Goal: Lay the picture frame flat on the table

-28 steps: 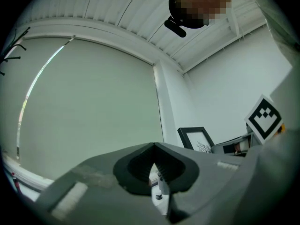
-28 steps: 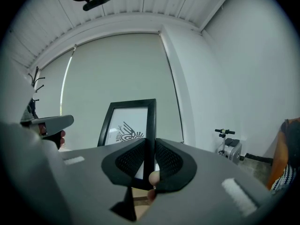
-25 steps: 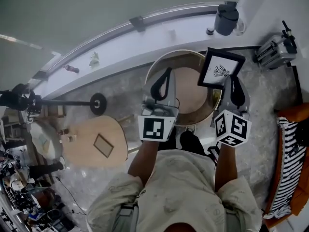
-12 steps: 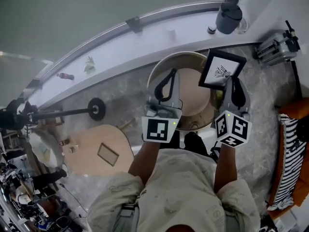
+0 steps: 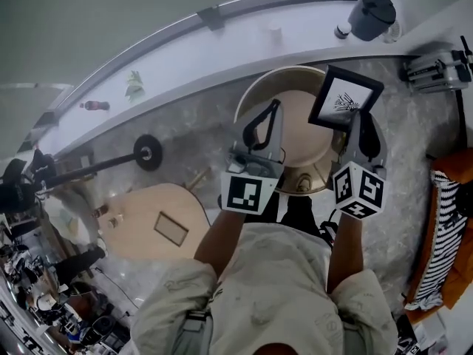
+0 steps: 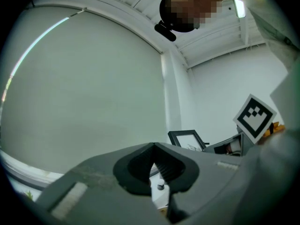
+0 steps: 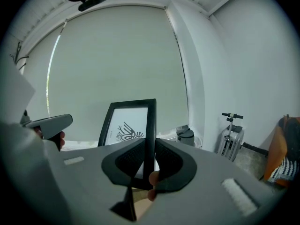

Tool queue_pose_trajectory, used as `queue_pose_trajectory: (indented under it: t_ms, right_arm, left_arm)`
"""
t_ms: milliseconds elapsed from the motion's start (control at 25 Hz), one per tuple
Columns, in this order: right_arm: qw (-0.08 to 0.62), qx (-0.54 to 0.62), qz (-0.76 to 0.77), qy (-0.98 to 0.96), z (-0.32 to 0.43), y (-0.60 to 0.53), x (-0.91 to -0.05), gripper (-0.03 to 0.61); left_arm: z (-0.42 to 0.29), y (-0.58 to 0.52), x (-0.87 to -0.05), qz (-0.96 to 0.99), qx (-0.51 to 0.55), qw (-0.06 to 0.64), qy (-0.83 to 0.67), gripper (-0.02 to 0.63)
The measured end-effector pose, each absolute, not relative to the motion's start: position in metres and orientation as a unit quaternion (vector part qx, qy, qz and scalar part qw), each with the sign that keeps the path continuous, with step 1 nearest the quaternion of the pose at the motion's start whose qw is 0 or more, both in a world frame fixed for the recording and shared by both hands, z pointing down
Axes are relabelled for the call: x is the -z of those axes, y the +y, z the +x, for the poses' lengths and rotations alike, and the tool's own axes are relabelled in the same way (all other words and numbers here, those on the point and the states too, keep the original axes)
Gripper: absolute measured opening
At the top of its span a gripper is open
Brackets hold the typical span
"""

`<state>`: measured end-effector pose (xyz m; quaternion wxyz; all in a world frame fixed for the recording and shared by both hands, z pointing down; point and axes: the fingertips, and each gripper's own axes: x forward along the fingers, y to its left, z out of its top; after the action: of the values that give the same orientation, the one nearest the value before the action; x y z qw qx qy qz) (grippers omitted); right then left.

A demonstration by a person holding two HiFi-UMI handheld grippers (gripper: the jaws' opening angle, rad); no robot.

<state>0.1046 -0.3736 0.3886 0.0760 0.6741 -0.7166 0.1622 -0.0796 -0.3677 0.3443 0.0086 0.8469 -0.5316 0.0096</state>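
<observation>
Right claw (image 7: 149,142): clamped on the right edge of the picture frame (image 7: 127,125).
Left claw (image 6: 153,146): jaws together, nothing between them, level beside the right claw.
Picture frame: in the air, tilted, print toward the person, over the far right rim of the round wooden tabletop (image 5: 299,135).

Head view from above the person, steeply down onto round wooden table (image 5: 295,135); both gripper views close behind their jaws, facing pale window blind (image 7: 117,55); all share black-framed picture (image 5: 345,98)
</observation>
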Motion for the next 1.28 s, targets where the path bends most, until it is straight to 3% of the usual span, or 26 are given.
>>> queue_pose_trajectory:
  t_ms: [880, 1280]
  right_arm:
    - [0.158, -0.246, 0.666, -0.687, 0.064, -0.389, -0.527, 0.071]
    - [0.198, -0.295, 0.653, -0.669, 0.05, -0.379, -0.6, 0.071]
  left_arm:
    - [-0.114, -0.39, -0.45, 0.837, -0.011, 0.109, -0.536, 0.003]
    - [-0.123, -0.388, -0.487, 0.844, -0.033, 0.114, -0.523, 0.003]
